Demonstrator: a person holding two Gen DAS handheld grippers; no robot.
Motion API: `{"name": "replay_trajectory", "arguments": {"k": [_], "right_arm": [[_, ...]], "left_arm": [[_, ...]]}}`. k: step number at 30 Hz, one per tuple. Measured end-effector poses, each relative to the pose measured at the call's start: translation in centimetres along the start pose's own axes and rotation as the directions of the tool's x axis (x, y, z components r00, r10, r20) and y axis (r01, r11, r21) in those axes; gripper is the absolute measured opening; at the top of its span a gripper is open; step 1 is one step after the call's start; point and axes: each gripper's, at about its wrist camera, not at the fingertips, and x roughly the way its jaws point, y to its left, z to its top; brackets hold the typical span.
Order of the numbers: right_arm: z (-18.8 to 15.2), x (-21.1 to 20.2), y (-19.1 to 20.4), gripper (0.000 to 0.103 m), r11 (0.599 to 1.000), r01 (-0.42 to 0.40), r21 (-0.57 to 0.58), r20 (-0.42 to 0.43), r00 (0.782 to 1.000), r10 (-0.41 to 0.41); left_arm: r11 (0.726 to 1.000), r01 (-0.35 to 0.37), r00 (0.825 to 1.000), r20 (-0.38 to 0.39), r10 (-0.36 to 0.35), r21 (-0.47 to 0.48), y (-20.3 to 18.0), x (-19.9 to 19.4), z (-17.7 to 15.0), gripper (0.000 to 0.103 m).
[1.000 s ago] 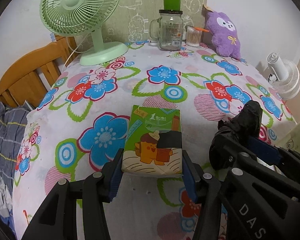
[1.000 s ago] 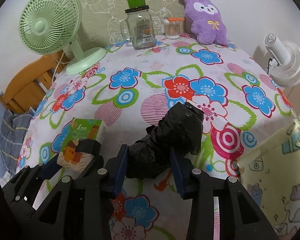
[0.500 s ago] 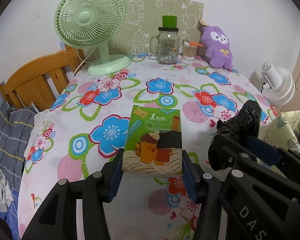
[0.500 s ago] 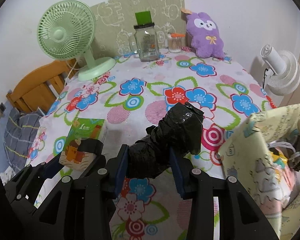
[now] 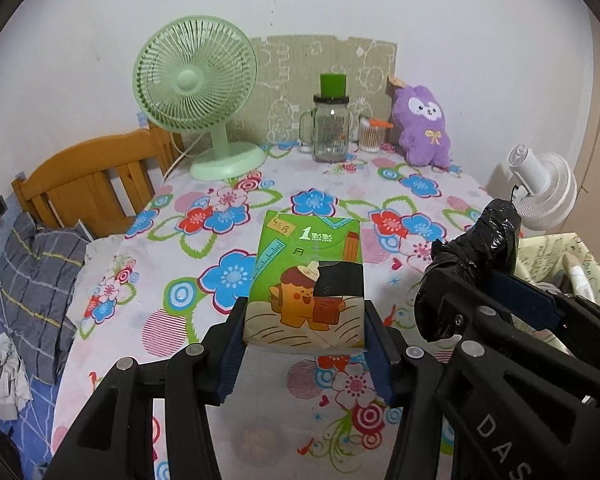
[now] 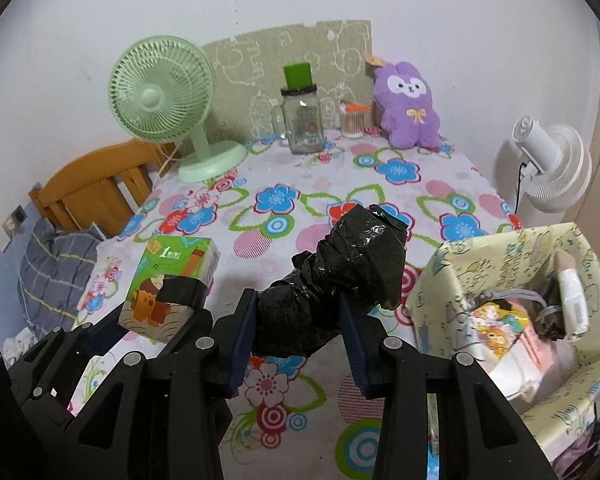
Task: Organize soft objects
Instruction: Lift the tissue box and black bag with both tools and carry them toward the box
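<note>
My left gripper (image 5: 306, 354) is shut on a green tissue pack (image 5: 308, 280) with a cartoon print, held above the flowered tablecloth (image 5: 228, 216). The same tissue pack (image 6: 172, 284) shows at the left of the right wrist view. My right gripper (image 6: 300, 344) is shut on a roll of black plastic bags (image 6: 340, 276), also lifted off the table; that black roll (image 5: 472, 264) appears at the right of the left wrist view. A purple plush toy (image 6: 406, 106) sits at the table's far edge against the wall.
A pale yellow storage bin (image 6: 512, 312) with several items inside stands at the table's right side. A green desk fan (image 5: 196, 96), a glass jar (image 5: 330, 128) and a cotton-swab cup (image 5: 370, 134) line the back. A white fan (image 6: 552, 164) stands right, a wooden chair (image 5: 88, 184) left.
Both grippers have risen and pulled back from the table with their loads still held. More of the wall shows, and the yellow bin has come into view at the right.
</note>
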Motion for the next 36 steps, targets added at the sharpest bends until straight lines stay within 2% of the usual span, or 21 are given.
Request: {"name": "replay_trajectory", "arguments": {"k": [19,36], "right_arm": [[0.6,-7.4,-1.1,0.044,0.998,-0.016,-0.053,0.110,0.994,0.022],[0.8,-9.8,-4.3,0.044,0.998,0.015,-0.067,0.147,0.989,-0.005]], "left_arm": [[1.000,-0.003,0.993,0.115,0.001,0.012,-2.3,-6.9,0.6,0.055],[0.998,0.046,0.988,0.145,-0.051,0.040,-6.0,-8.0,1.0,0.055]]}}
